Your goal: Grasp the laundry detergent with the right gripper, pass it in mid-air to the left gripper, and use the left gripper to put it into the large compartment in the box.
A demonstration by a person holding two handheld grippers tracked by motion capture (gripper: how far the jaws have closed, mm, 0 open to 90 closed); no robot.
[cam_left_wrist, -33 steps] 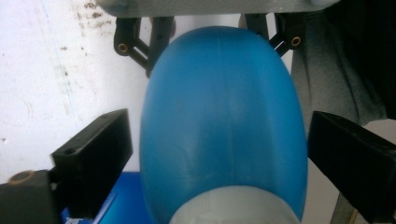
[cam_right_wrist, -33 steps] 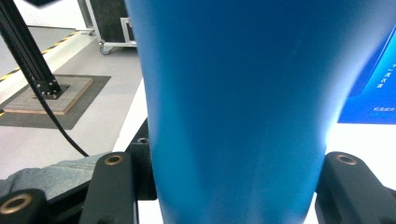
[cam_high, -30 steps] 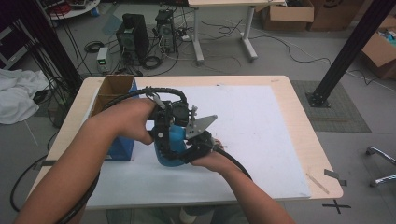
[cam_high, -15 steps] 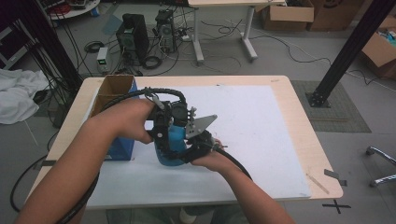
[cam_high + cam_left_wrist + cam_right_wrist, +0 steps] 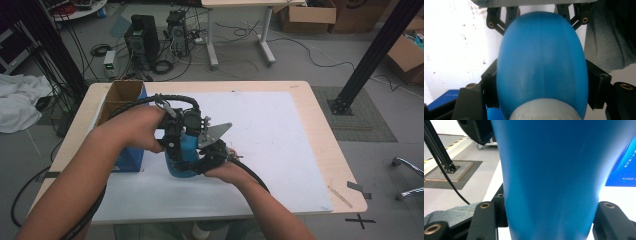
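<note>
Both of your hand-held grippers clamp the blue bottle [image 5: 182, 155]; the left hand-held gripper [image 5: 176, 142] has just been closing. Right hand-held gripper [image 5: 207, 159] grips low. Open desk [image 5: 280, 135] lies rightward, blue box [image 5: 127, 159] just left.

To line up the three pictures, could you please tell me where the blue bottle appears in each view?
High view: the blue bottle stands left of centre on the white mat, between both grippers.
Left gripper view: the bottle is central, with its pale cap at the bottom edge.
Right gripper view: its body spans the middle, top to bottom.
Shared landmark: the blue box beside it.
</note>
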